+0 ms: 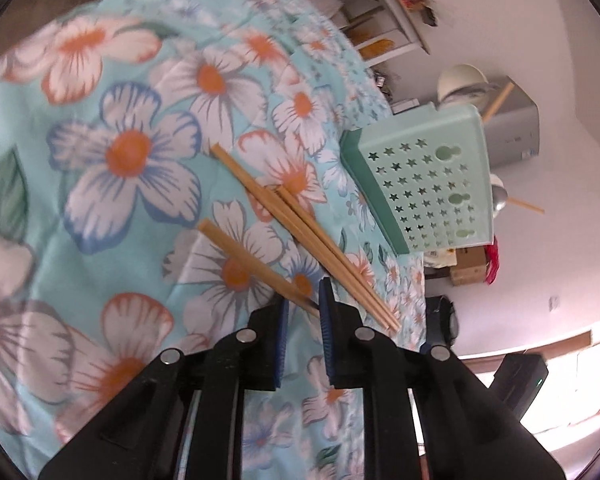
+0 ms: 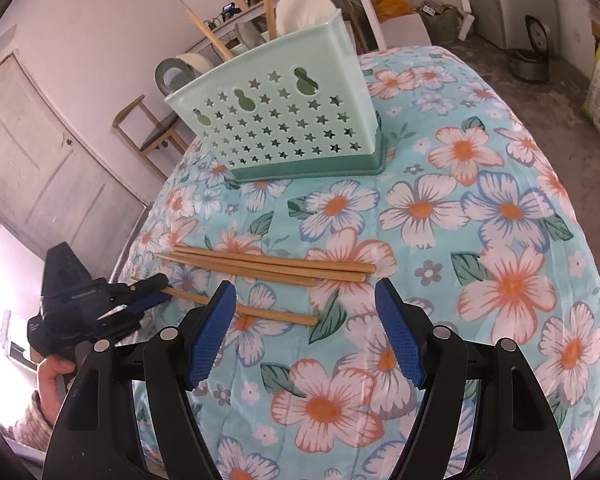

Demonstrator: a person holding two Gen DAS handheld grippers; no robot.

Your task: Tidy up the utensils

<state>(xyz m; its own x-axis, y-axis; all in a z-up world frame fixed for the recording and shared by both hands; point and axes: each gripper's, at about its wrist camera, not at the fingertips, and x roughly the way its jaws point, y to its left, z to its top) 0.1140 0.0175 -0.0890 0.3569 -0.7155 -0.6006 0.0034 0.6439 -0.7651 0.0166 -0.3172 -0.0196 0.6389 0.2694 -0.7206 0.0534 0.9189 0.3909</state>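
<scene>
Left tongs clenched on thin end of single chopstick, lying on floral-clothed bench. Three more chopsticks bundled just beside it. Right tongs released, hovering above cloth. Mint star-pierced utensil holder upright at far edge.

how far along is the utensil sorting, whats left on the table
Done: the green holder already has chopsticks and a white spoon standing in it. In hand: the left hand-held gripper is shut on the thin end of one chopstick, its far end apparently just off the floral cloth. Left: three loose chopsticks lying side by side on the cloth. The right hand-held gripper is open and holds nothing.
</scene>
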